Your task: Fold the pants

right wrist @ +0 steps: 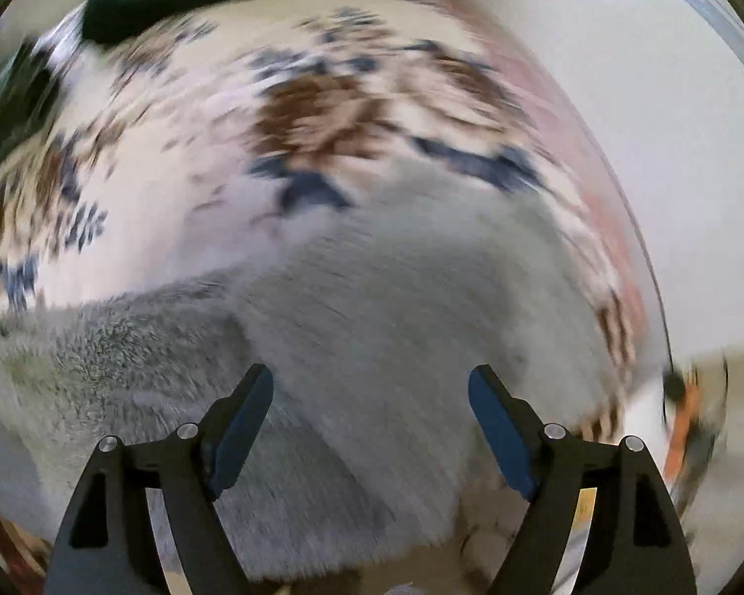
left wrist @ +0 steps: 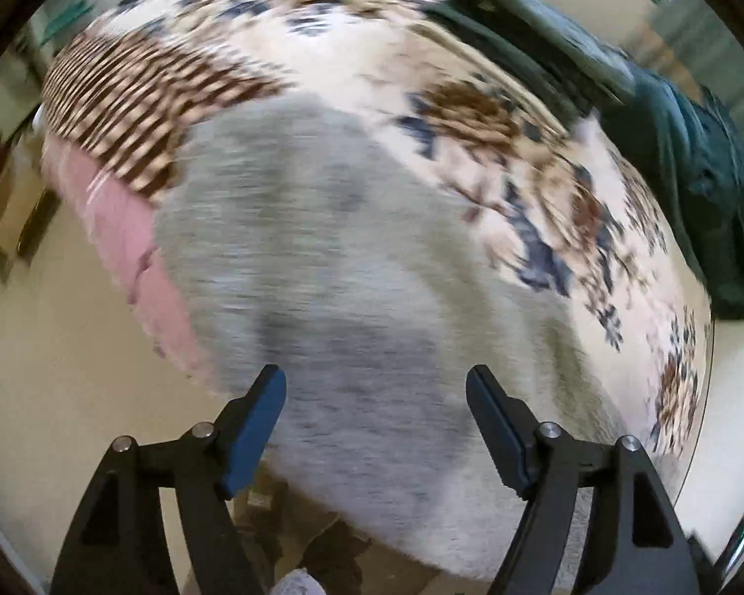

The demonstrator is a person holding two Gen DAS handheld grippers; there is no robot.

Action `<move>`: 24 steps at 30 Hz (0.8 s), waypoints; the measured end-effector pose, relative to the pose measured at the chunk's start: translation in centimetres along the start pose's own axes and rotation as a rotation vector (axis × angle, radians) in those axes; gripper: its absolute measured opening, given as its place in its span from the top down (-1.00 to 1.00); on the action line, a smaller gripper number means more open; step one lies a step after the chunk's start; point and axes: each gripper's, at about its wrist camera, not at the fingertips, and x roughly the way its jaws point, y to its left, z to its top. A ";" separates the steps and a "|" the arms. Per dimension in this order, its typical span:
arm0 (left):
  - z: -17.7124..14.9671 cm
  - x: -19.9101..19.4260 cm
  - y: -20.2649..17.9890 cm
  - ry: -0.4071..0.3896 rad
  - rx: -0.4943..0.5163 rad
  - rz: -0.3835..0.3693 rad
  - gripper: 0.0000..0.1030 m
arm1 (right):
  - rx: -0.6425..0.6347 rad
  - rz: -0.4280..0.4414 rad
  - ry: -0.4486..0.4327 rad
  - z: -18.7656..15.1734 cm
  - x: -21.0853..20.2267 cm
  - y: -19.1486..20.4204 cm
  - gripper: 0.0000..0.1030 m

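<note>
Grey fleecy pants (left wrist: pixel 332 267) lie spread on a bed at its near edge, below both grippers, laid flat, I judge, for folding. The left gripper (left wrist: pixel 376 386) and right gripper (right wrist: pixel 371 386) hover above them, fingers wide apart and holding nothing. Beyond stretches a cream bedspread with brown and blue flowers (left wrist: pixel 421 64). Farthest lies a dark green garment (left wrist: pixel 689 163), set aside.

Floral bedspread (left wrist: pixel 471 114) in cream, brown and blue, dark green garment (left wrist: pixel 694 183) at its edge, pink sheet (left wrist: pixel 124 228)
</note>
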 end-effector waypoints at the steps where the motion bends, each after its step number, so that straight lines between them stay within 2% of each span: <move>1: -0.2 0.4 -1.0 0.008 0.021 -0.002 -0.43 | -0.070 -0.022 0.015 0.8 1.2 1.4 -0.57; 2: -0.5 0.5 -1.4 0.017 0.038 -0.003 -0.43 | -0.117 -0.049 0.015 1.4 1.9 2.3 -0.50; 3: -0.8 1.0 -2.5 0.028 0.054 -0.001 -0.43 | -0.156 -0.087 0.007 1.8 2.4 3.1 -0.04; 4: -1.0 1.5 -3.8 0.041 0.067 -0.004 -0.43 | -0.184 -0.113 0.003 2.0 2.8 3.2 0.84; 5: -1.1 2.0 -5.0 0.048 0.081 -0.011 -0.43 | -0.166 -0.126 0.000 2.1 2.7 2.4 1.00; 8: -2.4 2.3 -8.1 0.052 0.137 -0.016 -0.43 | 0.061 -0.169 -0.062 1.9 0.4 -4.9 0.99; 10: -3.2 2.5 -10.2 0.059 0.171 -0.028 -0.43 | 0.269 -0.204 -0.037 0.6 -0.4 -11.9 0.99; 12: -4.1 2.9 -11.8 0.076 0.186 -0.043 -0.43 | 0.401 -0.241 0.042 -1.1 0.7 -17.9 0.99; 14: -5.1 3.4 -13.2 0.096 0.198 -0.050 -0.43 | 0.528 -0.169 0.188 -3.2 2.8 -23.0 0.91; 15: -5.7 3.7 -14.0 0.107 0.203 -0.057 -0.43 | 0.588 -0.089 0.213 -3.9 2.9 -24.6 0.90; 17: -6.8 4.4 -15.5 0.136 0.218 -0.062 -0.43 | 0.550 0.024 0.143 -3.3 1.4 -24.1 0.53; 18: -7.5 4.8 -16.4 0.151 0.231 -0.070 -0.43 | 0.502 0.059 0.116 -2.6 0.8 -22.8 0.02; 19: -7.9 4.9 -17.0 0.153 0.243 -0.073 -0.43 | 0.451 0.132 0.090 -1.8 0.2 -20.8 -0.25; 21: -9.1 5.3 -19.0 0.144 0.307 -0.042 -0.43 | 0.324 0.253 0.066 -0.3 -0.5 -15.2 -0.39; 23: -10.1 5.7 -20.4 0.139 0.362 -0.011 -0.43 | 0.184 0.261 0.037 1.2 -0.6 -10.3 -0.39; 24: -10.6 6.1 -21.2 0.137 0.395 0.008 -0.43 | 0.091 0.232 0.014 1.9 -0.4 -6.8 -0.39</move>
